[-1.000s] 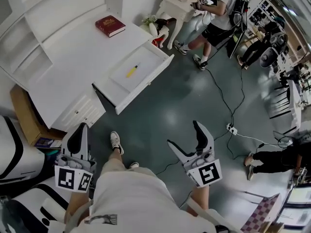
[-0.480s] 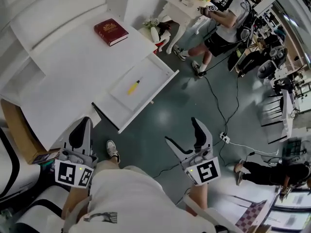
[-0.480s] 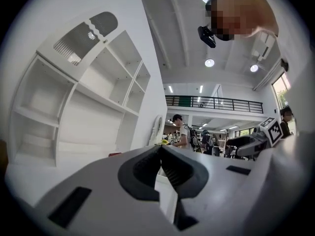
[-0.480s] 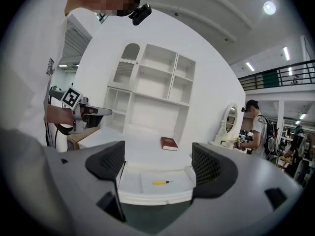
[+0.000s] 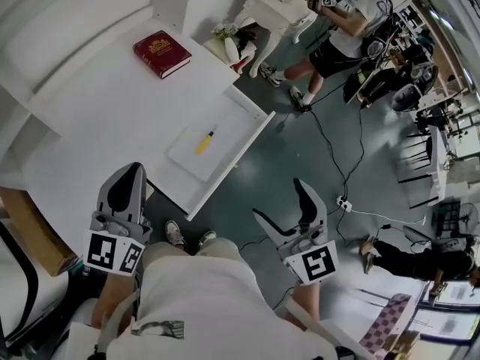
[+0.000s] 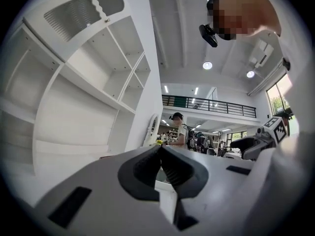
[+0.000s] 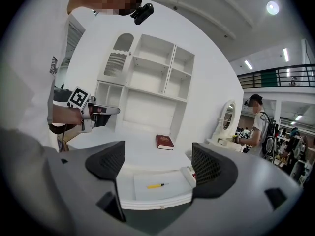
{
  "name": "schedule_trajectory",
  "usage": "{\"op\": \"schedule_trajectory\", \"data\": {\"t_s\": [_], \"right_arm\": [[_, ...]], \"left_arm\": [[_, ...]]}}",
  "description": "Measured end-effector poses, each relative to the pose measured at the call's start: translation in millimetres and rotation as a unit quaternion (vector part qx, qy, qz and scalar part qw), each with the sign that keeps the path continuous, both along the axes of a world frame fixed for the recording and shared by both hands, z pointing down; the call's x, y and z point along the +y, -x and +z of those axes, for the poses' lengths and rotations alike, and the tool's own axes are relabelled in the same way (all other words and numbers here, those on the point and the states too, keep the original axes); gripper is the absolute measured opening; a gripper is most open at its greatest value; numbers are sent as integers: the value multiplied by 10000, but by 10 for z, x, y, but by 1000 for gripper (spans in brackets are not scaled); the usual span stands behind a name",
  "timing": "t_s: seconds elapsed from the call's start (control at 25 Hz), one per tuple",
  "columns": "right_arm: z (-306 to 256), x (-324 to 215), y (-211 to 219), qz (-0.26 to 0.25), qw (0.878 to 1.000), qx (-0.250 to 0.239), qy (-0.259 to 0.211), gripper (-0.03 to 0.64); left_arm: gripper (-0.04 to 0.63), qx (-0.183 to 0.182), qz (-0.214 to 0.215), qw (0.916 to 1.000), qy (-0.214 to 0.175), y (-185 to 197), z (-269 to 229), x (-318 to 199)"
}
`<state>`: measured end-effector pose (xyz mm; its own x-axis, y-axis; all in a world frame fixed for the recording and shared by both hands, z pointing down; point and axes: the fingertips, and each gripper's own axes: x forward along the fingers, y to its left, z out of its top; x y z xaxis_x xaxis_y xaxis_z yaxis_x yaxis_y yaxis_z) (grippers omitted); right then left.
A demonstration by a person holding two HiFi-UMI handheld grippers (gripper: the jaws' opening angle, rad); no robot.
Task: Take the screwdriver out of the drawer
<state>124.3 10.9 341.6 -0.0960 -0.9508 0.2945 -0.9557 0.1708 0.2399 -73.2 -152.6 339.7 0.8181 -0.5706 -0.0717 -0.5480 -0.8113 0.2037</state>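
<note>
White desk point(image 5: 97, 118), its drawer point(image 5: 232, 163) standing open. Near the drawer's front, clear of it, the left gripper point(image 5: 126, 175) is clenched on nothing and the right gripper point(image 5: 277, 201) gapes empty. The yellow screwdriver point(image 5: 204, 141) lies inside the drawer, near its middle.

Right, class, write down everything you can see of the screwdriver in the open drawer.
The screwdriver is small, with a yellow handle that looks like plastic and a short, thin, dark shaft. It lies flat on the white floor of the pulled-out drawer, roughly in the middle and set at a slant to the drawer's sides. It lies alone there, touching only the drawer floor. Its tip is too small to make out.
</note>
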Motion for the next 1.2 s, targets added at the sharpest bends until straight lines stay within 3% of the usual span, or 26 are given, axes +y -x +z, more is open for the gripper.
{"op": "schedule_trajectory", "data": {"t_s": [0.24,0.68,0.84,1.04,1.2], "right_arm": [[76,-149,-222,-110,9999,-114,-2,419],[218,-689,-720,-985,9947,-260,-104,419],[429,-854,-801,-1344,9907,-155,144,419],[987,-1084,-765,-1852,9794,125,799,419],[1531,-1345,-688,-2309,9669,-68,1084,419]], "left_arm": [[15,-84,-70,9999,80,-198,59,-40],[15,-345,-830,9959,-89,-483,-87,-114],[17,-397,-1108,9930,-80,-500,-86,-113],[17,-497,-1529,9870,44,-377,12,-118],[15,-614,-1943,9788,206,-218,113,-70]]}}
